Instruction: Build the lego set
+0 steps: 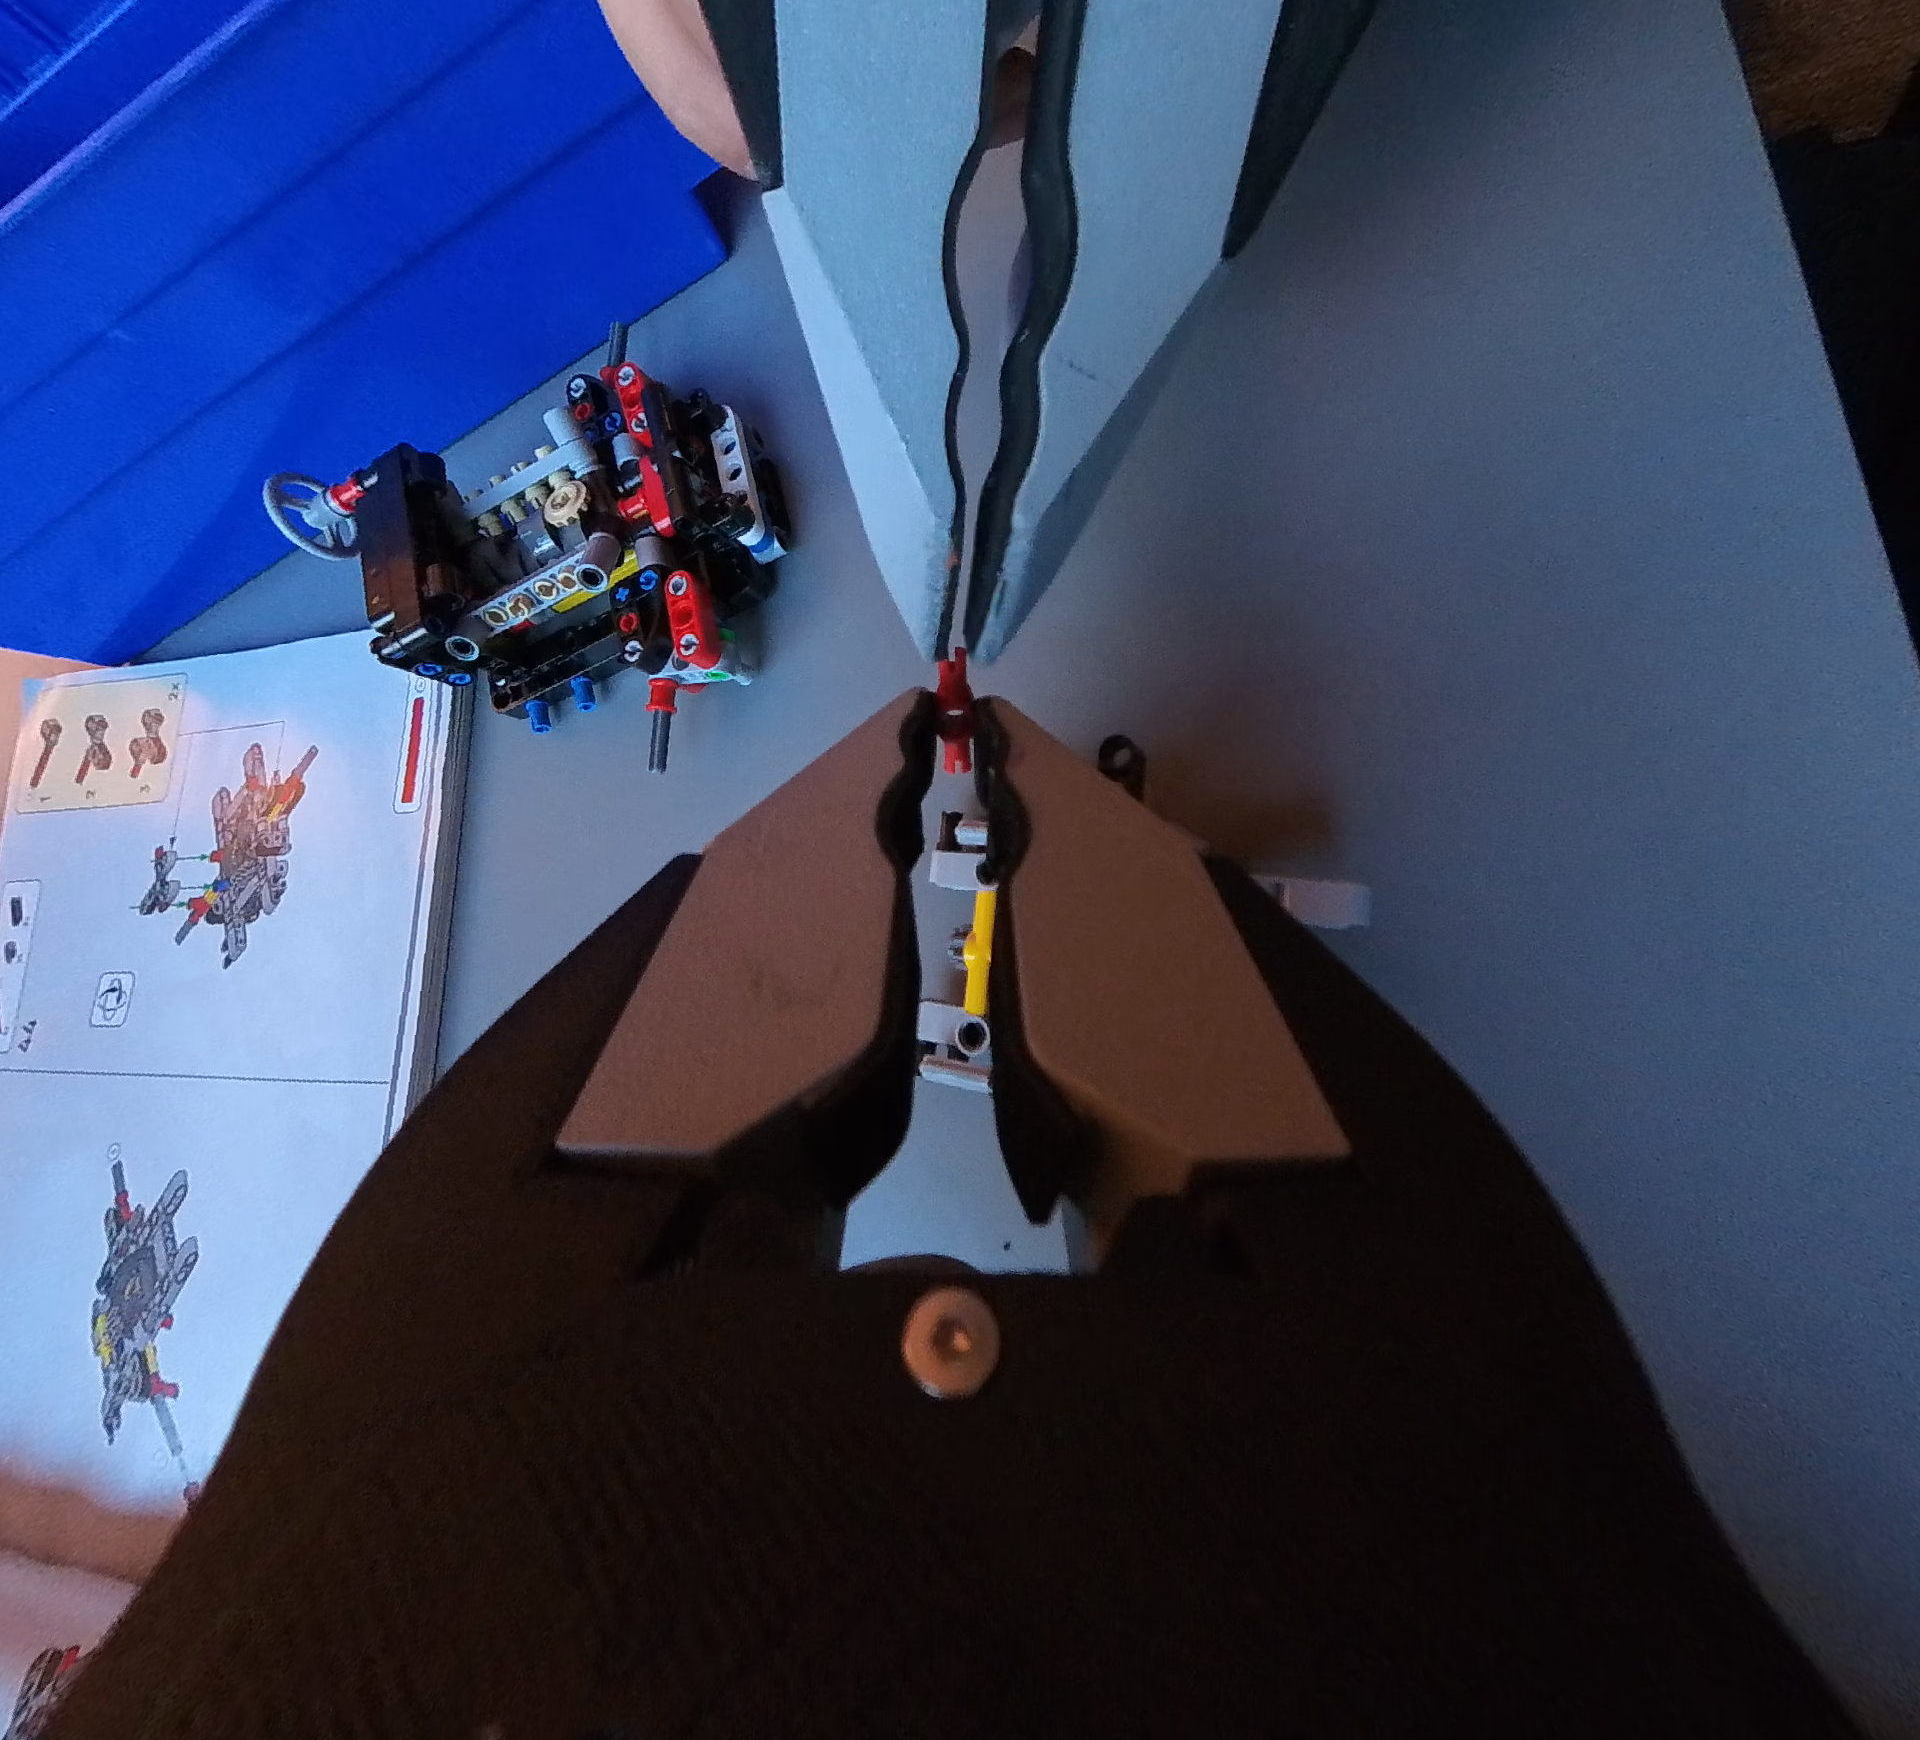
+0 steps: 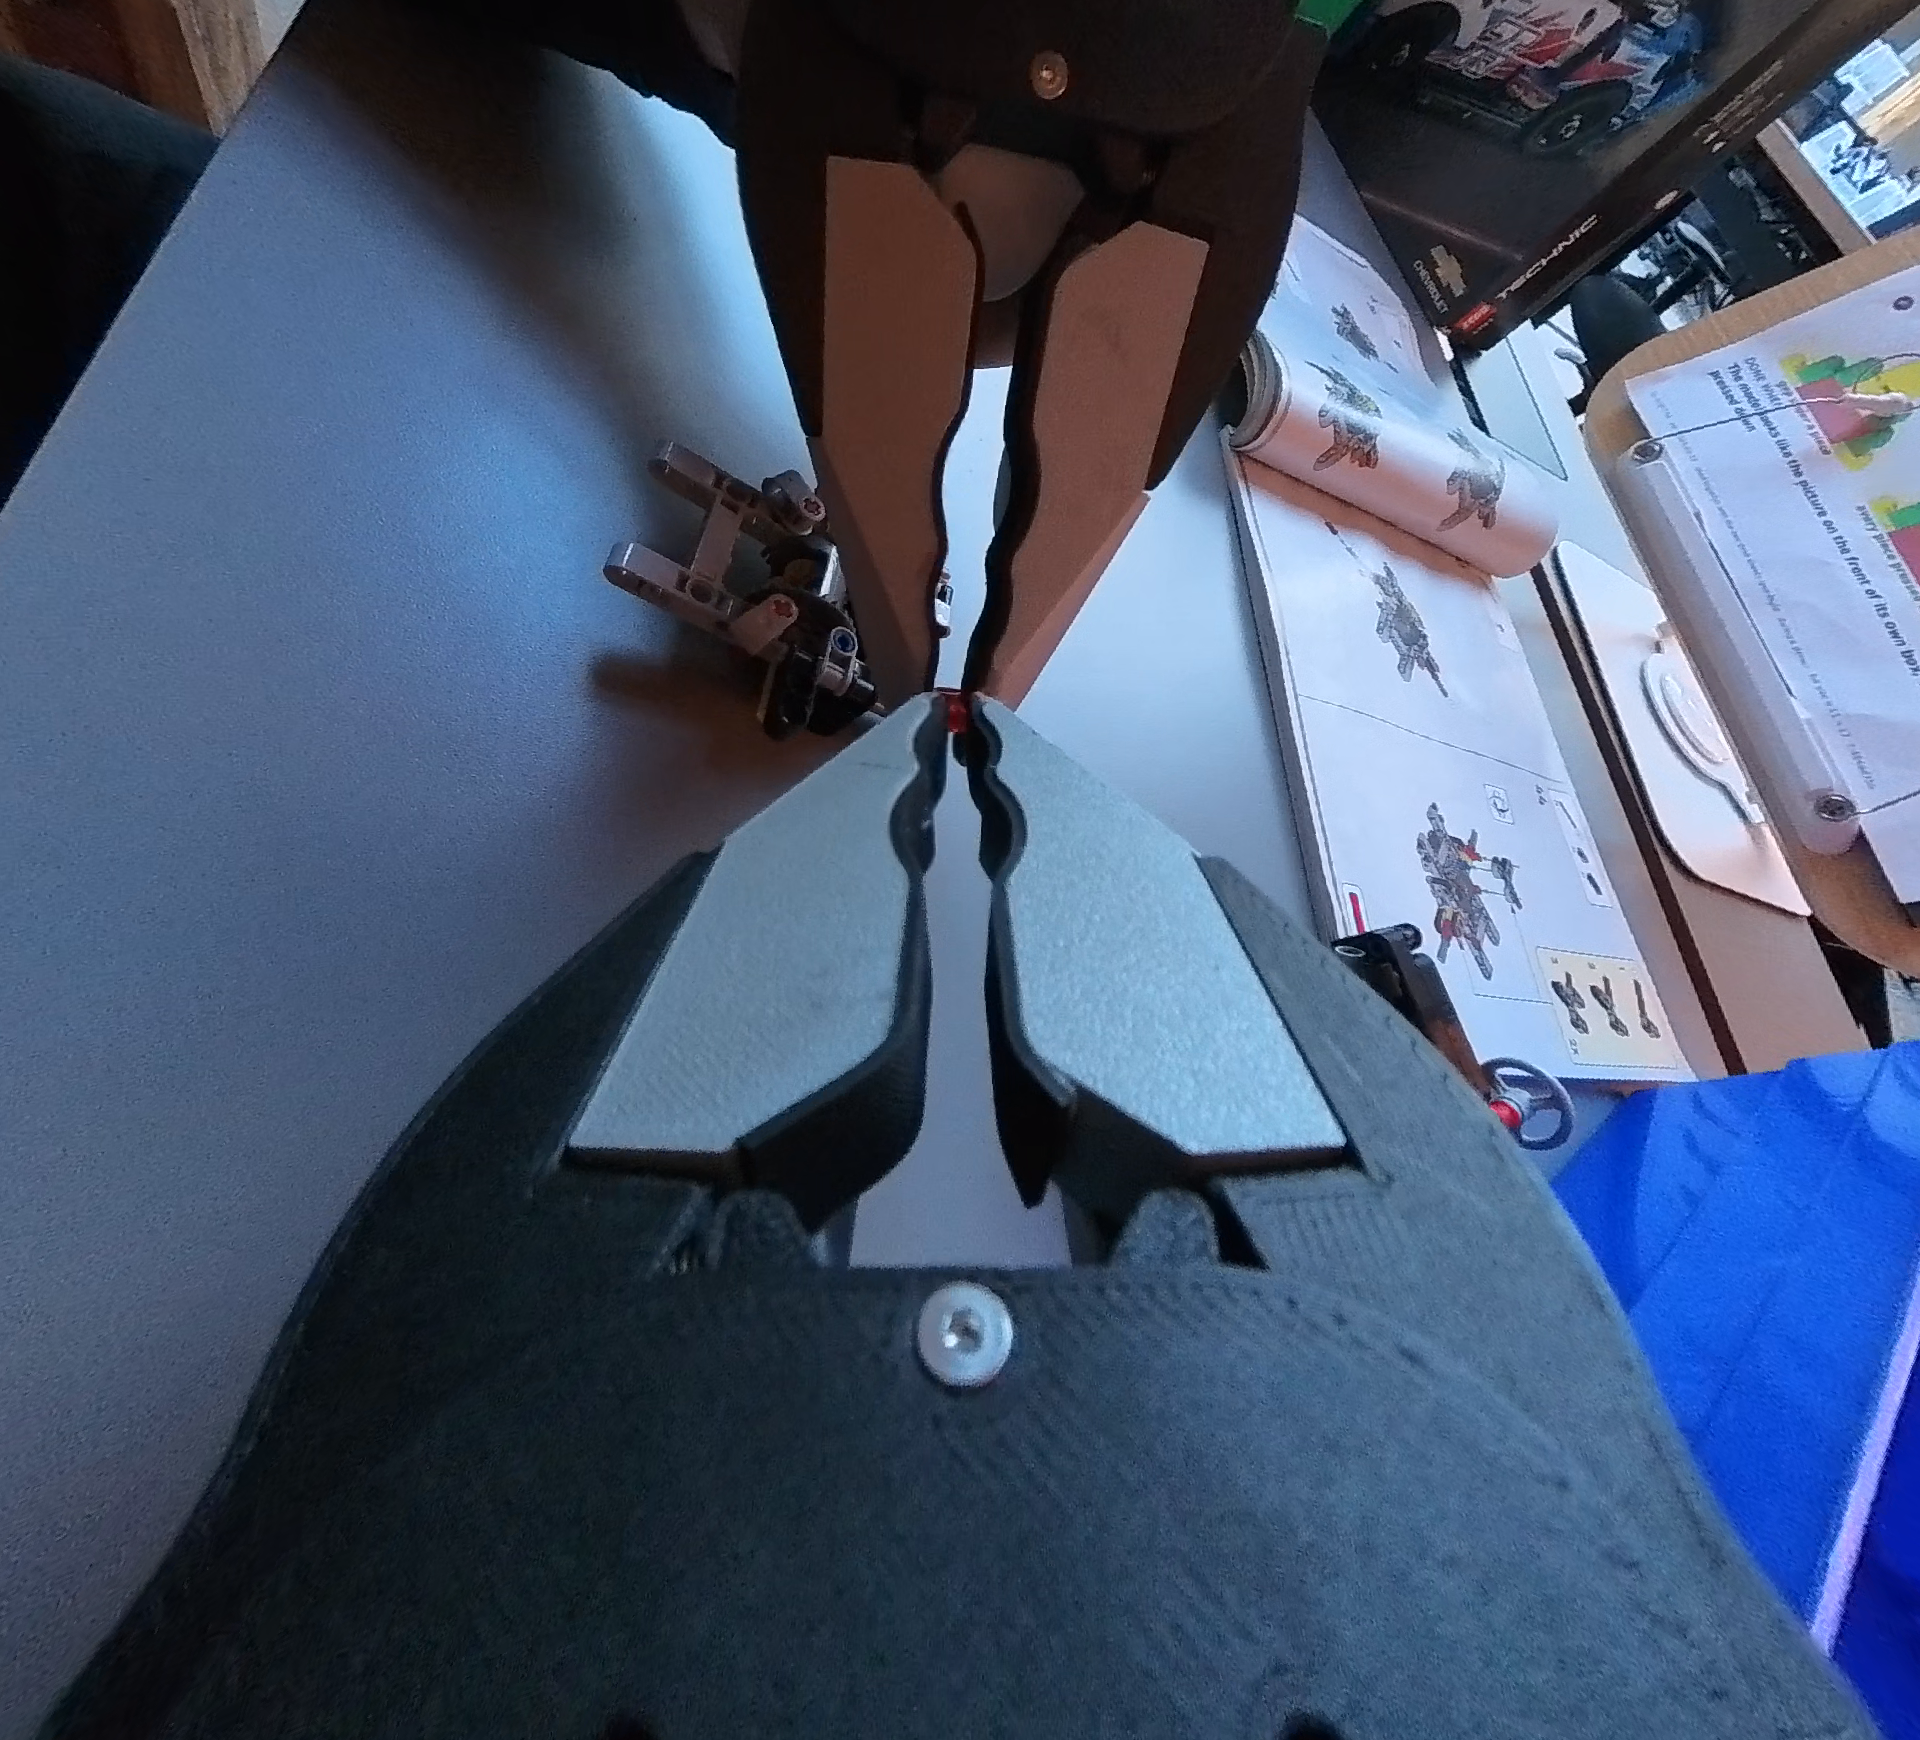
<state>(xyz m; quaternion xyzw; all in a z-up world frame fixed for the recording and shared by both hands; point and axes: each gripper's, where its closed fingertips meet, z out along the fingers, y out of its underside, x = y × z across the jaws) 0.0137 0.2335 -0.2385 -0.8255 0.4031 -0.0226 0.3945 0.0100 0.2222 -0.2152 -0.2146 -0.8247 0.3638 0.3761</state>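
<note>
In the left wrist view my left gripper (image 1: 954,711), with tan fingers, is shut on a small red connector piece (image 1: 954,720) and holds it above the grey table (image 1: 1455,547). My right gripper (image 1: 961,646), with grey fingers, comes in from the top and its closed tips pinch the piece's upper end. In the right wrist view my right gripper (image 2: 958,711) has the red piece (image 2: 956,716) at its very tips. The left gripper (image 2: 951,674) meets it from above. A small grey and yellow assembly (image 1: 971,942) lies on the table under my left fingers.
A larger black, red and grey brick model (image 1: 582,547) stands left of the grippers, beside a blue bin (image 1: 260,184) and an open instruction booklet (image 1: 208,859). In the right wrist view the small grey assembly (image 2: 748,589) lies at left; the booklet (image 2: 1403,755) and a set box (image 2: 1558,28) lie at right.
</note>
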